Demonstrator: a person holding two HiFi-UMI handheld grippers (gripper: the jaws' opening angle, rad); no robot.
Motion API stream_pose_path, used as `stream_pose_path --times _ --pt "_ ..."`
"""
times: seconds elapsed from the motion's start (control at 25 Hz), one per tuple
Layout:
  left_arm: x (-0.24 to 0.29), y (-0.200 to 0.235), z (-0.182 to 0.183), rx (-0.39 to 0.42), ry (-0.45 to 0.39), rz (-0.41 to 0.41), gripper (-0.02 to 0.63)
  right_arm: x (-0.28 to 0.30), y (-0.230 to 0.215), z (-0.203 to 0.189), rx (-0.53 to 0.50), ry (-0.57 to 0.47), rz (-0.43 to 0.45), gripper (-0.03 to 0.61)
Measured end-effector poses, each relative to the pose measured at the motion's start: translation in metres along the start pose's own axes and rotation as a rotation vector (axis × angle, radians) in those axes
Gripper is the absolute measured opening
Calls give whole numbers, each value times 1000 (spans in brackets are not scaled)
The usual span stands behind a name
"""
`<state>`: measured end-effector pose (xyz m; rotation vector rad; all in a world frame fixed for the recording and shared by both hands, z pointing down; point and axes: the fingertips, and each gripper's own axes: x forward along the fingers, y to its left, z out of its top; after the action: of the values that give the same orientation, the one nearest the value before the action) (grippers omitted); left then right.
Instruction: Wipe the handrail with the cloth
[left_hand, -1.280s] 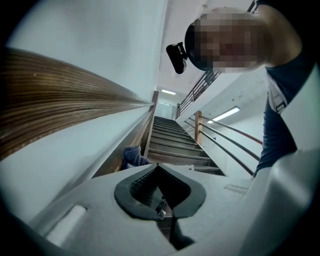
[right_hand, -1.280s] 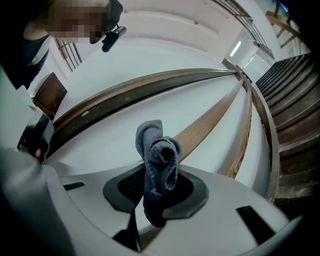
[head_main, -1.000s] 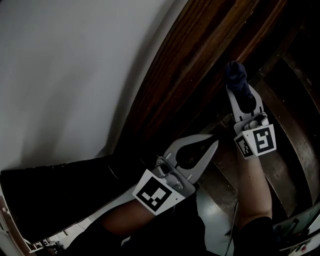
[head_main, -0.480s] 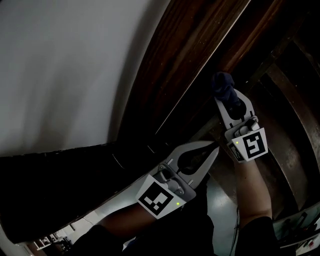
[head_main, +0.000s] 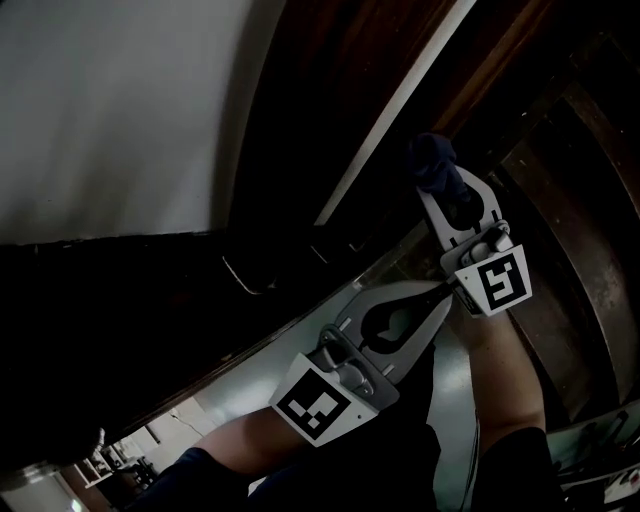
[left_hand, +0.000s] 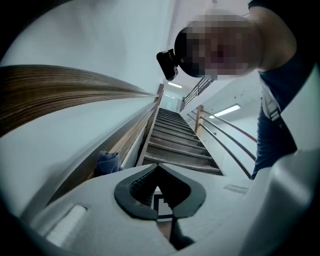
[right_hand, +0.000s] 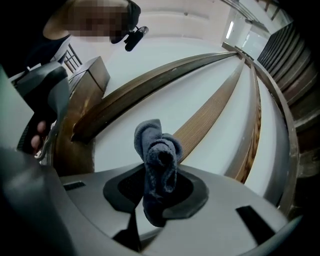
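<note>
Pressing the bunched blue cloth (right_hand: 157, 160), clenched in the right claw (head_main: 440, 188) just beside the dark wooden handrail (head_main: 370, 80), flat along the wood should wipe best, while the left claw (head_main: 436, 290) sits closed and empty.

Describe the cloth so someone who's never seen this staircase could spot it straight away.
Find the long wooden handrail running along the white stair wall. Near it the right gripper is shut on the cloth: a small dark-blue bunched wad, the only soft thing there.

Cloth (head_main: 430, 157) in right gripper (head_main: 437, 185), near handrail (right_hand: 150, 90); left gripper (head_main: 432, 288) alongside.
</note>
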<state>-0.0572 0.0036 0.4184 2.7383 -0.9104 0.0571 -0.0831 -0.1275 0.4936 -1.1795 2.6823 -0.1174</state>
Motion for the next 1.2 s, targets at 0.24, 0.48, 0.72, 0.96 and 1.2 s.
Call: stream_pose_path --times 0.24,0.48,0.72,0.96,1.2 --pt "-43 -3 -27 -8 23 24 5 -8 57 -55 48 26 24 97" --pt "-71 -7 -47 -7 51 26 5 -13 102 -97 91 44 39 97" --pt "-75 -5 -55 -14 75 25 5 -14 112 -113 118 81 41 97" --pt "-46 -12 -28 -26 40 4 3 -8 60 -68 91 67 1 96" --pt "5 -12 16 -21 -6 -6 5 0 -19 -9 23 60 -44 95"
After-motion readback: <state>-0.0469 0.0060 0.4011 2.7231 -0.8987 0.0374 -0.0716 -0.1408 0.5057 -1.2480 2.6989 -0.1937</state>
